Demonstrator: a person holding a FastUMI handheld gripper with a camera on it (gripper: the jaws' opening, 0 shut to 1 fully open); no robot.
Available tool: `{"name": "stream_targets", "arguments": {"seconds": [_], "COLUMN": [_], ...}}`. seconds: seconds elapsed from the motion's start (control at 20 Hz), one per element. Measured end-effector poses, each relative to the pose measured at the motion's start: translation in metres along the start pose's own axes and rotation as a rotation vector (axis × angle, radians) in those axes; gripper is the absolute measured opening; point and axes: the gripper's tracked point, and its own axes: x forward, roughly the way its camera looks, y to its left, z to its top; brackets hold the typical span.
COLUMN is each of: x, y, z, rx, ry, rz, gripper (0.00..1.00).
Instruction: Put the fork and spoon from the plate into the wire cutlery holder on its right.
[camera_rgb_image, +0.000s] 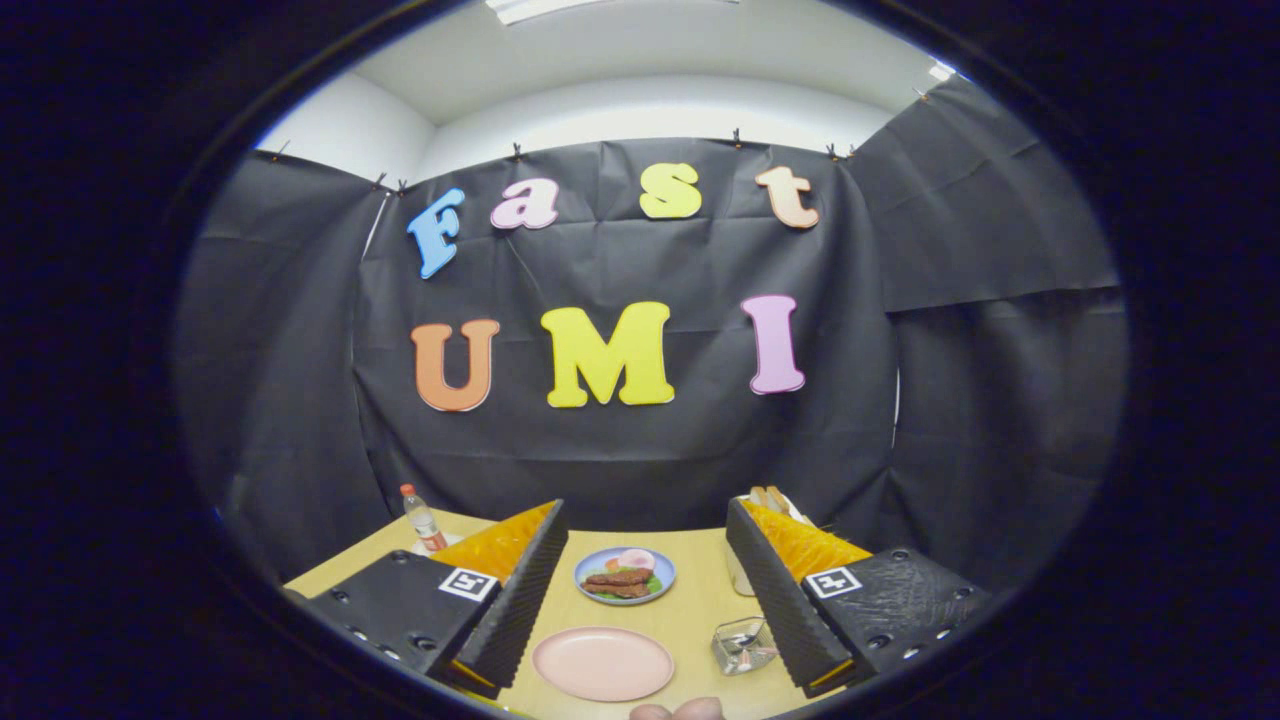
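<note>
A: Nearest thing?
B: Fingertips of a hand (677, 710) at the near table (700, 600) edge. Gripper (645, 590) hangs above, fingers spread wide, nothing between them.
A: Fork, spoon?
B: Pink plate (603, 663) looks bare. Right of it, the clear-looking holder (745, 645) has sth. metallic inside (prob. cutlery, can't tell which).
A: So done?
B: Looks mostly done, I'd say.
A: Further back?
B: Plate of food (625, 575), then a bottle (423, 520) far left.
</note>
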Motion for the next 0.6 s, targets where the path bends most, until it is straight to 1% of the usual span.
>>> {"name": "stream_targets", "arguments": {"seconds": [0.4,0.6], "x": [-0.0023,-0.0056], "y": [-0.0012,0.0016], "z": [-0.0039,-0.0018], "rx": [-0.004,-0.022], "ry": [-0.001,-0.015], "rz": [-0.008,0.004], "gripper": [0.96,0.96]}}
